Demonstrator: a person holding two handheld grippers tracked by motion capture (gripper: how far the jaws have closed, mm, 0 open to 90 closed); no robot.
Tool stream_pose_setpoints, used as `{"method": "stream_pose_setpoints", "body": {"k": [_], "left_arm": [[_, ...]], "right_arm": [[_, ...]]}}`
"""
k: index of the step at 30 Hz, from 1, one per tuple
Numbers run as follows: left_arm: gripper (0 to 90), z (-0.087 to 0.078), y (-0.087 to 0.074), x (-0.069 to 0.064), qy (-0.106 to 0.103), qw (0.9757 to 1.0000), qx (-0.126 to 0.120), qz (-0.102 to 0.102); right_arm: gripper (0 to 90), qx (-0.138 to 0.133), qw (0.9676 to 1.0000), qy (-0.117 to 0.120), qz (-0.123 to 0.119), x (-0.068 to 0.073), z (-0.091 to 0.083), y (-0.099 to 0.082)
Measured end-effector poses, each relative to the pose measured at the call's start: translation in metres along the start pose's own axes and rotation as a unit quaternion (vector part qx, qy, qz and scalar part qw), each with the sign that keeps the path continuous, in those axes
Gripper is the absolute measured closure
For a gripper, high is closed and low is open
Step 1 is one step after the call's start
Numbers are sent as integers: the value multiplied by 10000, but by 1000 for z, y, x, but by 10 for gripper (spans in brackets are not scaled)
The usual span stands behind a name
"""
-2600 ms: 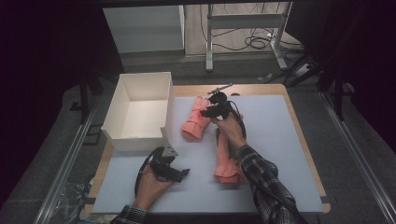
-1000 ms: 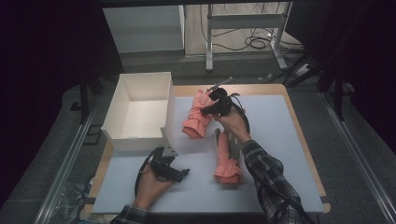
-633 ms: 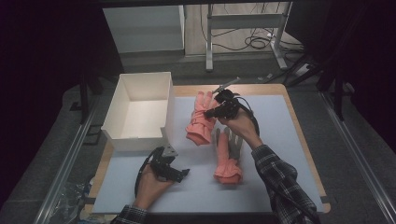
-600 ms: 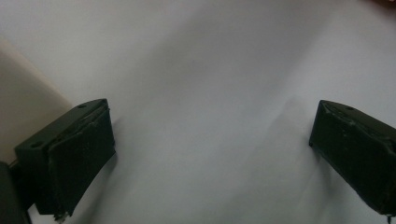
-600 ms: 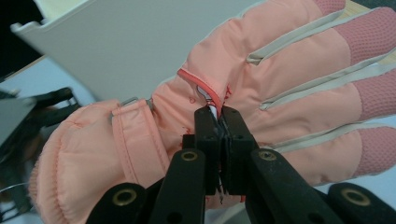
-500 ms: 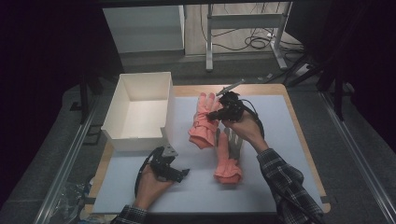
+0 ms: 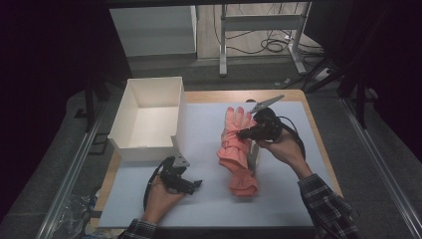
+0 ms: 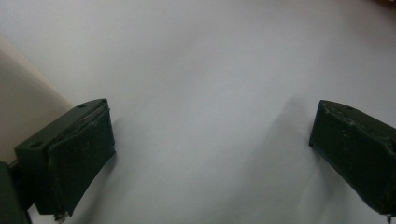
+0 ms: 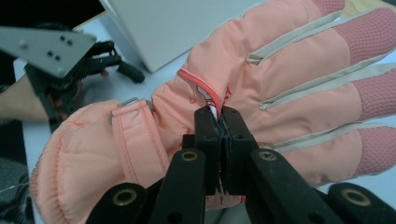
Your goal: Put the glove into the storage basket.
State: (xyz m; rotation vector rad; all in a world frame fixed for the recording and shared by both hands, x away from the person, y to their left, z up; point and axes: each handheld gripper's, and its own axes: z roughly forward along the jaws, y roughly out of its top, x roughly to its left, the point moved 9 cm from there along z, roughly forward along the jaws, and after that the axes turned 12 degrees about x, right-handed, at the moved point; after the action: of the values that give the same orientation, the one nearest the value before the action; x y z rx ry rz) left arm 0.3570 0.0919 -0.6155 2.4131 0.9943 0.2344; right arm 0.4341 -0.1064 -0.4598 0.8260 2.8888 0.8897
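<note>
dim room, pale worktop (image 7: pixel 298 199): right claw (image 9: pixel 219 121) is pinched shut on a fold of the pink glove (image 7: pixel 234 144), now over the second glove (image 7: pixel 244 181) at the worktop's centre, so it should probably settle squarely before letting go; left claw (image 8: pixel 210 154) rests wide open at seven o'clock.

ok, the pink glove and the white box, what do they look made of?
Pink glove: looks like padded synthetic fabric, matte; puffy quilted panels, pale piping and a textured knit-like patch on the finger parts. The right tongs pinch a fold of it, so it is soft.
White box: probably cardboard or thin plastic, smooth and matte; thin flat walls, open top. Which of the two is unclear.
</note>
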Motion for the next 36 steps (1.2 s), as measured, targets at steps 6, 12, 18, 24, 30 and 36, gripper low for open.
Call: {"method": "stream_pose_setpoints", "body": {"k": [6,12,18,24,30,36], "left_arm": [[1,0,0,0,-4,10000,-11,-10],[1,0,0,0,-4,10000,-12,-9],[1,0,0,0,-4,10000,-12,-9],[1,0,0,0,-3,10000,-15,-10],[1,0,0,0,-6,10000,-7,1],[1,0,0,0,-4,10000,-1,1]], "right_arm": [[866,84,9999,-7,-66,8,-10,-22],[866,264,9996,85,-63,10,-4,-42],[865,448,9989,108,-128,10,9,-55],[861,601,9979,16,-252,8,27,-62],[846,701,9968,-133,-362,5,40,-68],[758,544,9982,-83,-250,2,45,-72]]}}
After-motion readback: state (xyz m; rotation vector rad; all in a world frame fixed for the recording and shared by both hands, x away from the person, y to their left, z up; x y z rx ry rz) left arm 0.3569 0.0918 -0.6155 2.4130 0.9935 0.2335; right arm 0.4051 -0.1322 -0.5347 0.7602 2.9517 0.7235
